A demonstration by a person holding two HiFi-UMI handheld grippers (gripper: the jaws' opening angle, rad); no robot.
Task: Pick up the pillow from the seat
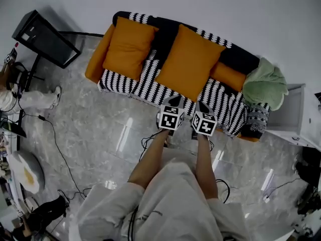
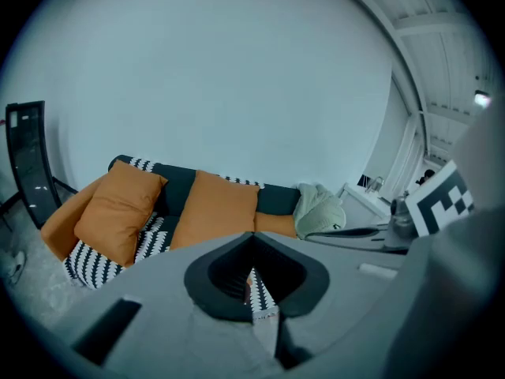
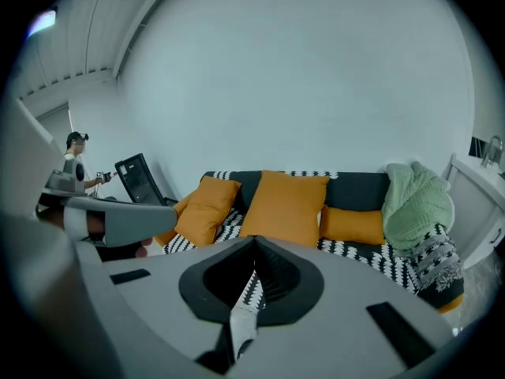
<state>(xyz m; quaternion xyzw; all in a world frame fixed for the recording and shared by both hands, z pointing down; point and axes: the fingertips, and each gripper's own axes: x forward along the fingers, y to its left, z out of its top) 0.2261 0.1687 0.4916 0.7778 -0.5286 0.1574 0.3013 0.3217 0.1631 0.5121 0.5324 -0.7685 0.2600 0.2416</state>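
Observation:
A large orange pillow (image 1: pixel 189 62) leans against the back of a black-and-white zigzag sofa (image 1: pixel 223 102), in the middle of the seat. It also shows in both gripper views (image 2: pixel 213 208) (image 3: pixel 286 206). A second orange pillow (image 1: pixel 129 46) stands at the sofa's left end, and a small orange bolster (image 1: pixel 228 76) lies to the right. My left gripper (image 1: pixel 175 101) and right gripper (image 1: pixel 200 105) hover side by side just before the seat's front edge, short of the middle pillow. The jaws of both meet at their tips (image 2: pixel 254 235) (image 3: pixel 254 239), with nothing held.
A green blanket (image 1: pixel 266 84) is heaped on the sofa's right end. A white cabinet (image 1: pixel 293 112) stands right of the sofa, a black screen on a stand (image 1: pixel 45 38) to its left. Cables (image 1: pixel 55 144) run over the tiled floor. A person (image 3: pixel 75 160) stands far left.

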